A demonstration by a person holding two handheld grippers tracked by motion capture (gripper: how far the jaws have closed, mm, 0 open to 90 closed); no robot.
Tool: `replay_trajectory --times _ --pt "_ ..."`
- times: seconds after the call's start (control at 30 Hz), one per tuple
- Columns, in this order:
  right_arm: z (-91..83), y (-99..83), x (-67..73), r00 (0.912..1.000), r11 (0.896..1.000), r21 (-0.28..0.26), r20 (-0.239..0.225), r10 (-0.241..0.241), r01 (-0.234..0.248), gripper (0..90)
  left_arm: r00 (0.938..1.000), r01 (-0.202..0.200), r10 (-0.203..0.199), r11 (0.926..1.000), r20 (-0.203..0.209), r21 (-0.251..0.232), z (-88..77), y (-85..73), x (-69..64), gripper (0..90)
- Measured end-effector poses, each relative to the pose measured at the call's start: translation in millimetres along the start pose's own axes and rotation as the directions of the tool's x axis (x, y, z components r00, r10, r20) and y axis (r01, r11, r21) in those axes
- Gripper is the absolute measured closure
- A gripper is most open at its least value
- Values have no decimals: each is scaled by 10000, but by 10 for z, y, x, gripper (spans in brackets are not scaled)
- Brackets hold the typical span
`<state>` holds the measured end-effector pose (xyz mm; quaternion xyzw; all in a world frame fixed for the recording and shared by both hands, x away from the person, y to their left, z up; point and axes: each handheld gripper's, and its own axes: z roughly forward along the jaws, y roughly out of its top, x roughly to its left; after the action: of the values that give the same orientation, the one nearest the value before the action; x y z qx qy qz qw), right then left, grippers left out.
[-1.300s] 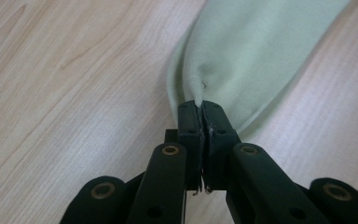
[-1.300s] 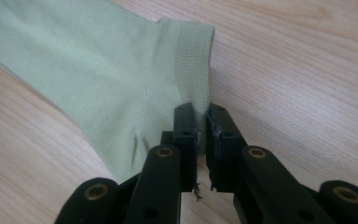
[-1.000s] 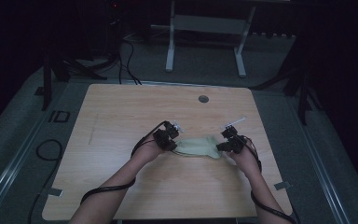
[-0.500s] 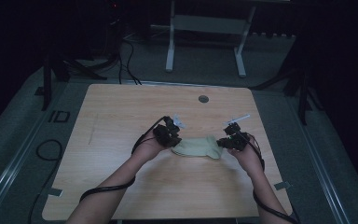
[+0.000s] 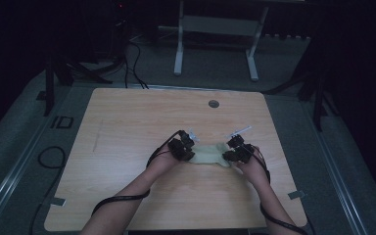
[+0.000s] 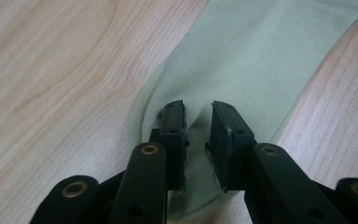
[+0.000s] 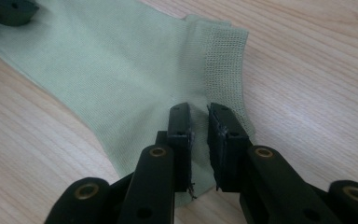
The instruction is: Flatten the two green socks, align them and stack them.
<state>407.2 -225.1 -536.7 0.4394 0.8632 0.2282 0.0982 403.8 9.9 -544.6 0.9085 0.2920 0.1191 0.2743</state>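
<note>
The sock [image 5: 209, 154], pale green, lay flat on the wooden worktop [image 5: 127, 122], near its middle and toward the person's side, stretched between the two grippers. In the left gripper view the left gripper [image 6: 198, 135] had its jaws narrowed to a slim gap with a raised fold of the rounded toe end between them; whether the pads truly pinched the fabric could not be told. In the right gripper view the right gripper [image 7: 199, 135] stood likewise nearly closed, at the edge of the sock just beside its ribbed cuff [image 7: 226, 70], a ridge of cloth in the gap.

The step looked like gripping both ends to lift or straighten the sock. To do it well, each gripper probably needed to close fully on its fold before any pull, and both should rise together so neither end slipped free.

In the high view both forearms reached forward from the near edge, angled inward, hands low over the worktop, grippers pointing toward each other.
</note>
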Motion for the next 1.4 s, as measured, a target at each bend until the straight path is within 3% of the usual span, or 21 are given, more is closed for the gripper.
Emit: replay_trajectory --times 0.13,0.33,0.4,0.53,0.83,0.9,1.03,1.1,1.23,1.3,1.33,1.4 --pt "13 3 69 9998 9999 -65 -162 -134 133 747 9995 -272 274 9995 -158 142 -54 -74 -7 736" --pt "42 30 184 9992 9993 -139 -220 -340 337 738 9998 -114 116 9999 -181 73 -140 -222 80 733" --pt "87 76 302 9979 9980 -299 -316 -566 557 725 9998 4 -1 9999 -217 131 -186 -290 136 733" --pt "130 139 392 9961 9962 -319 -320 -820 810 719 9995 160 -155 9997 -287 157 -224 -348 192 726" --pt "179 211 440 9948 9939 -453 -114 -1007 1001 693 9993 226 -221 9996 -292 182 -241 -368 213 707" --pt "159 217 435 9942 9935 -484 -256 -1042 1029 625 9993 315 -313 9995 -189 101 -267 -354 211 628" --pt "39 243 437 9933 9892 -1003 -328 -1105 1068 533 9974 715 -709 9960 136 -528 -353 -329 191 450" --pt "-32 258 440 9915 9832 -1388 -352 -1250 1190 467 9977 681 -682 9954 5 -671 -397 -311 173 354" --pt "-127 262 425 9903 9740 -1901 -399 -1331 1232 351 9949 1005 -1003 9929 65 -642 -451 -299 168 211" --pt "-139 257 416 9909 9730 -1953 -306 -1310 1226 351 9949 1005 -1003 9929 65 -642 -451 -299 168 160" --pt "-139 238 378 9914 9787 -1702 -431 -1236 1147 226 9938 1108 -1112 9904 -3 -823 -507 -332 161 117" --pt "-140 200 344 9896 9782 -1735 -667 -1271 1139 188 9919 1248 -1266 9871 -113 -1002 -545 -376 172 70"
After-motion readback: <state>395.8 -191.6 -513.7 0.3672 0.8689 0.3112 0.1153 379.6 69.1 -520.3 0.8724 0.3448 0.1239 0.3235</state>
